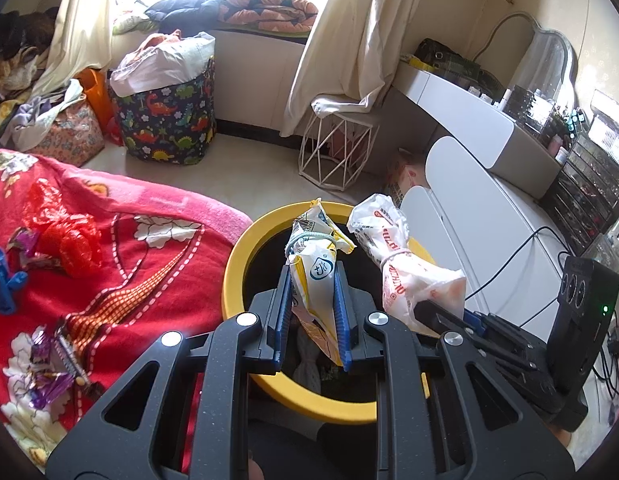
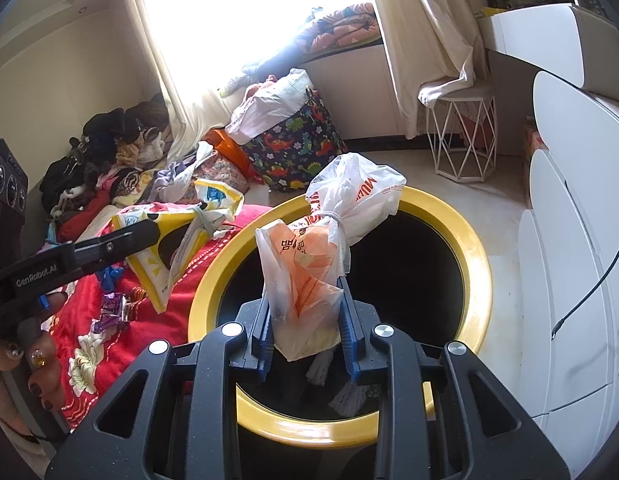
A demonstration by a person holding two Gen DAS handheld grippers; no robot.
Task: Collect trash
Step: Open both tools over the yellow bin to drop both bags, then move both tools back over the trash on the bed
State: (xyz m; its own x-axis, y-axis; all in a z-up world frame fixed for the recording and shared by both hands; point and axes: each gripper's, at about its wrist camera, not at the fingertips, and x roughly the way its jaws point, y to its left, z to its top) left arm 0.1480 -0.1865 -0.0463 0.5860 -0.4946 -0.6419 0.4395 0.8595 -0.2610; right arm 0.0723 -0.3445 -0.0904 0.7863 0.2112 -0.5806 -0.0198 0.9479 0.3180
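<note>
Both grippers loaded over yellow-rim bin [image 2: 475,256]. L gripper [image 1: 312,280] pinching yellow snack bag [image 1: 315,276]; R gripper [image 2: 305,300] pinching tied white plastic bag [image 2: 329,240]. Held above the opening, prob for drop-in. 2+ purple wrappers [image 1: 49,364] on red blanket [image 1: 149,248], far left.

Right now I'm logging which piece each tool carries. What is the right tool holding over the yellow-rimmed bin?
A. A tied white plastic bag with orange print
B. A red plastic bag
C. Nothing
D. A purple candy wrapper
A: the right tool is shut on the tied white plastic bag above the bin.
</note>
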